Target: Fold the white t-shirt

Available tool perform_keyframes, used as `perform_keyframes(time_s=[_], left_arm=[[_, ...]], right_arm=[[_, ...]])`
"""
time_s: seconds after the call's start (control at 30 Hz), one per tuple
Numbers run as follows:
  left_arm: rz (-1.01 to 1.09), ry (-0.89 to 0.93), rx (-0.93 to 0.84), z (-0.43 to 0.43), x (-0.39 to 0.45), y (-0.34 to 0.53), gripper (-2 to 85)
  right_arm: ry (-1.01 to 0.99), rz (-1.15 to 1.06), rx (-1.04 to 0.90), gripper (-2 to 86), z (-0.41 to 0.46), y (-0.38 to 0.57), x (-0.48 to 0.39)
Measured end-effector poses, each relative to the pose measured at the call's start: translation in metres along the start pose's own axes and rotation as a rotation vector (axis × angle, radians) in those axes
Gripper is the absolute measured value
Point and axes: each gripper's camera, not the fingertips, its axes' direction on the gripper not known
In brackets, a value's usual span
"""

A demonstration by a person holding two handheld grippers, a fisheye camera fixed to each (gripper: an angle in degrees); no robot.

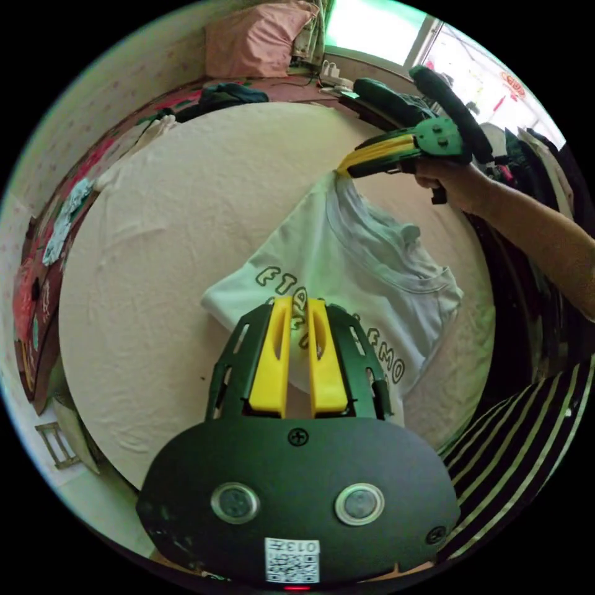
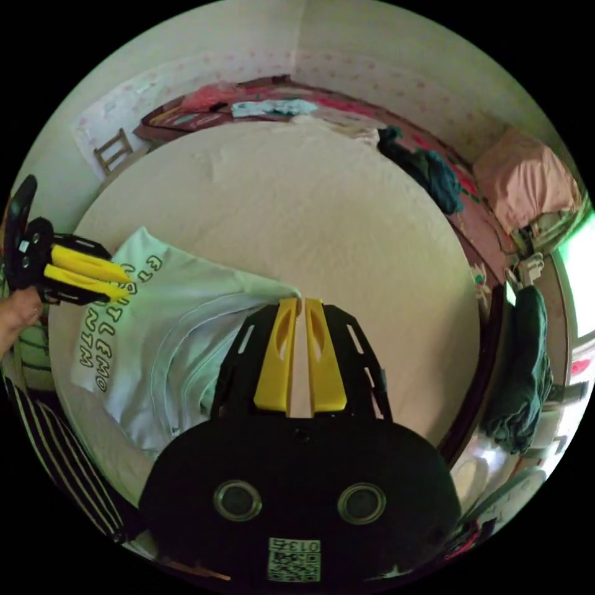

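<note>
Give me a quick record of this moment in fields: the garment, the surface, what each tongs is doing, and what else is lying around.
garment: white t-shirt, printed side up, partly lifted at one corner
surface: cream bed sheet
left tongs: jaws close together over the shirt's printed edge; grip cannot be told
right tongs: shut on a pinched-up corner of the shirt
clutter: dark green clothes and a pink pillow by the wall

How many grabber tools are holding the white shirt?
2: the left gripper pinches the white printed cotton t-shirt at its lettered edge; the right gripper grips a lifted corner.
</note>
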Motion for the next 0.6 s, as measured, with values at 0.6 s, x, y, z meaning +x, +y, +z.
perform_keyframes(time_s=[0.6], left_arm=[[0.431,0.015,-0.123,0.013,0.096,0.057,4.1]], right_arm=[[-0.089,0.083,-0.059,4.6,-0.044,0.191,-0.102]])
